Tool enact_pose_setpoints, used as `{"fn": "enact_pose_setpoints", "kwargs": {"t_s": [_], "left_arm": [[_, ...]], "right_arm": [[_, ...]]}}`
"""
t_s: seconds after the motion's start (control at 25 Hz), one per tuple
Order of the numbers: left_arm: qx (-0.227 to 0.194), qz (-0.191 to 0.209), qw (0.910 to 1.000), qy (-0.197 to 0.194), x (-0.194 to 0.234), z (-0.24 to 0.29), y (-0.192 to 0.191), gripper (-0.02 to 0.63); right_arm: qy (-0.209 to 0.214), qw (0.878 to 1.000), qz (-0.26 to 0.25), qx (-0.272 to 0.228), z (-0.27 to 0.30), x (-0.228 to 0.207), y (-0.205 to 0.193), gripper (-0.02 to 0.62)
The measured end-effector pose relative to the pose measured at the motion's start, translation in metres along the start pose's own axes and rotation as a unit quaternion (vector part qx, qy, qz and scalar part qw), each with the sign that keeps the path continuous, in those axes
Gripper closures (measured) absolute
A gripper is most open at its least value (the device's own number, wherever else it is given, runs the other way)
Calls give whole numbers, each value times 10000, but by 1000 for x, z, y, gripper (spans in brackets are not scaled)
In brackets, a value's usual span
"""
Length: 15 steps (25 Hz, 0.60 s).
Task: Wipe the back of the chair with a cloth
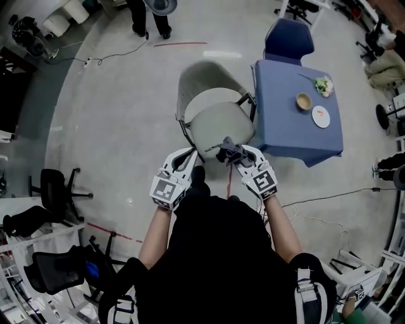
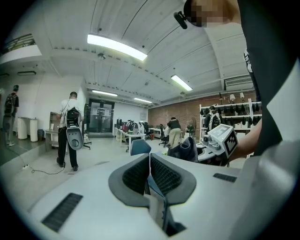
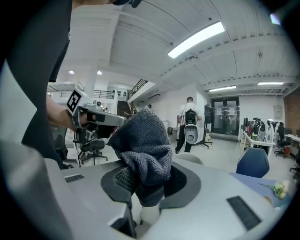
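Observation:
A pale grey-green chair (image 1: 215, 117) stands just ahead of me in the head view, its curved back (image 1: 201, 77) on the far side. My right gripper (image 1: 236, 155) hovers over the seat's near edge, shut on a bunched dark grey cloth (image 1: 229, 151). In the right gripper view the cloth (image 3: 143, 147) bulges up out of the right gripper (image 3: 145, 180). My left gripper (image 1: 188, 158) is level with it, just left of the seat. In the left gripper view the left gripper (image 2: 149, 164) is shut with nothing in it, and the cloth (image 2: 185, 150) shows to its right.
A blue-covered table (image 1: 285, 126) stands against the chair's right side with a bowl (image 1: 304, 101), a plate (image 1: 321, 116) and flowers (image 1: 324, 85). A blue chair (image 1: 288, 39) is behind it. Black office chairs (image 1: 57, 190) stand at left. A person (image 1: 150, 19) stands farther off; cables cross the floor.

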<state>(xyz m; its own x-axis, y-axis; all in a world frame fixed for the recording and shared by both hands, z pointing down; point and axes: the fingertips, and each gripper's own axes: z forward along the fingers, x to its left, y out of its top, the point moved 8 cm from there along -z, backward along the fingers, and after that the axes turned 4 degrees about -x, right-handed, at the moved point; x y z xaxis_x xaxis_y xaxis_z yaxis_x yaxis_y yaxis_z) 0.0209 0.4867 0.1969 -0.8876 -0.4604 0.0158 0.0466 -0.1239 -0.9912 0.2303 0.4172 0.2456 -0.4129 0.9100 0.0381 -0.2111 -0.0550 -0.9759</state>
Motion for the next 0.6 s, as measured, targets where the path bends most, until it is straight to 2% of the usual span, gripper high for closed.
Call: {"fn": "enact_pose_setpoints", "kwargs": {"t_s": [0.28,0.6], "left_arm": [[41,-2,9994,-330,90,21,-2,580],[-90,-41,9984,-560,159,33,2,580]], "right_arm": [[-158,9997,-35,161,79,-6,12,474],[-412,9986,27,323,135,-7,17,474]]}}
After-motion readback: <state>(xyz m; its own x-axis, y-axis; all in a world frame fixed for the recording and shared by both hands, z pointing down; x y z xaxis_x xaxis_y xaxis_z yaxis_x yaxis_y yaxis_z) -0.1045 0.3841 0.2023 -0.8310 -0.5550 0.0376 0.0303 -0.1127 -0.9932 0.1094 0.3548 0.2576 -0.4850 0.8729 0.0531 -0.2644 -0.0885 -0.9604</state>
